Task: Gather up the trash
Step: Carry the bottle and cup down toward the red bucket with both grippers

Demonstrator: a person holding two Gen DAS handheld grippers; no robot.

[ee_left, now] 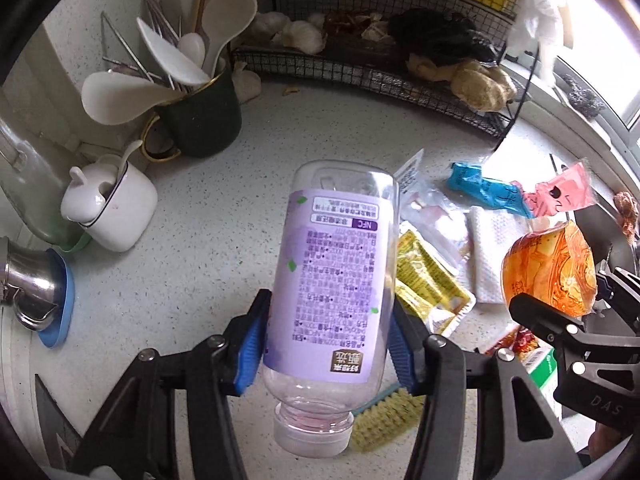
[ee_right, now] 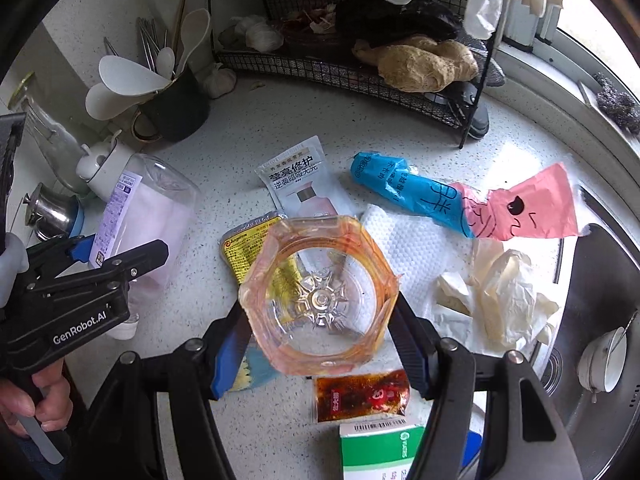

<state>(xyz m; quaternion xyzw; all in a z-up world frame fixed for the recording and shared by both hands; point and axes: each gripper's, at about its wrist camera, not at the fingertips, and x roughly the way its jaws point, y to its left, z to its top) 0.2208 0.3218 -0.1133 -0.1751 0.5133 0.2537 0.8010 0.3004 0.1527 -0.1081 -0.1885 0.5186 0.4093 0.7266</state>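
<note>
Here, left gripper (ee_left: 328, 322): its blue-padded jaws pinch a clear plastic bottle with a lilac printed label (ee_left: 336, 280) across the lower body; the bottle hangs cap-down, its white screw cap (ee_left: 312, 438) toward the camera, lifted off the counter.
Right gripper (ee_right: 320, 344): its blue pads press on the two sides of a clear, orange-tinted plastic bottle (ee_right: 320, 292); only the moulded base faces the lens, so the rest of this bottle cannot be seen from the right wrist view.
Both grippers together: in the left wrist view the orange bottle (ee_left: 548, 272) sits at the right edge, held by the other black gripper; in the right wrist view the lilac bottle (ee_right: 136, 216) is at the left, with a hand (ee_right: 44, 400) on the handle below it.
Counter: a pale speckled stone countertop (ee_left: 208, 240) lies under both bottles.
Trash on the counter: a blue and pink printed plastic wrapper (ee_right: 464, 200), a white sachet with a bottle picture (ee_right: 300, 180), a yellow foil packet (ee_right: 248, 252), a white paper towel (ee_right: 416, 248), crumpled cream paper (ee_right: 504, 296), a dark red sauce sachet (ee_right: 360, 394) and a green and white carton (ee_right: 380, 448).
Background: a dark green mug of white spoons and metal sticks (ee_left: 200, 116), a black wire rack holding what looks like ginger and garlic (ee_right: 352, 68), and a steel sink (ee_right: 600, 320) at the right.
</note>
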